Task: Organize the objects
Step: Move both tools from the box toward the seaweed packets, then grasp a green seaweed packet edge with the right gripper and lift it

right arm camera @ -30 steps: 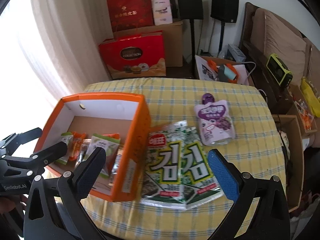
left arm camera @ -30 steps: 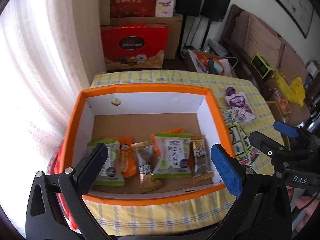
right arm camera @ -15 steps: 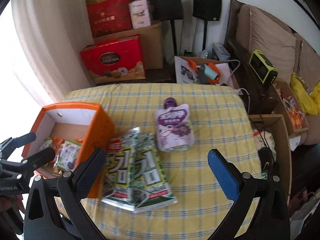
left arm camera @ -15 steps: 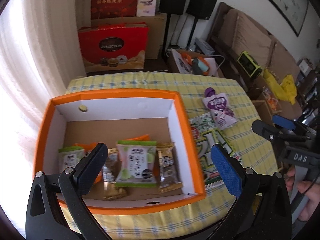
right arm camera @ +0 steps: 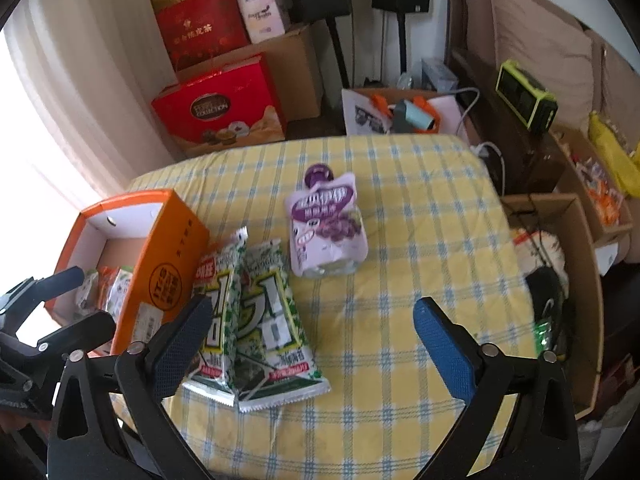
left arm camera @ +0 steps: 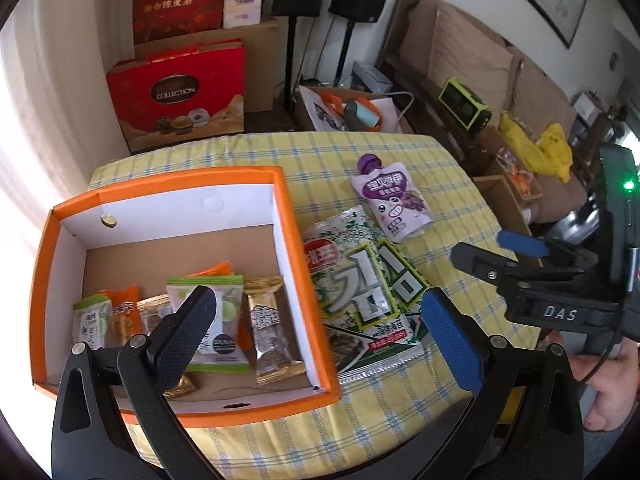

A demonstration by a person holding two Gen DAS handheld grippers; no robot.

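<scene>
A: While both grippers hover with nothing between their fingers, which thing looks easiest to take?

B: Probably the purple pouch (right arm camera: 326, 226), lying flat on the yellow checked tablecloth (right arm camera: 420, 240), just beyond the two seaweed packets (right arm camera: 256, 320). It looks soft and liquid-filled, so I'd pinch it near the stiff cap at its far end, not the sagging belly.

A: And the packets?

B: Light, crinkly, likely slippery film with brittle sheets inside. They overlap, touching the right wall of the orange box (left arm camera: 168, 408). Take one by a sealed edge, gently.

A: Gripper state?

B: The right gripper (right arm camera: 312, 340) stands wide, though its jaws have just been narrowing slightly, with nothing between them. The left gripper (left arm camera: 316, 328) is spread too, over the box's near right corner.

A: The room?

B: Cluttered: red gift boxes (left arm camera: 180, 92) and speakers beyond the table's far edge, a sofa to the right.
</scene>
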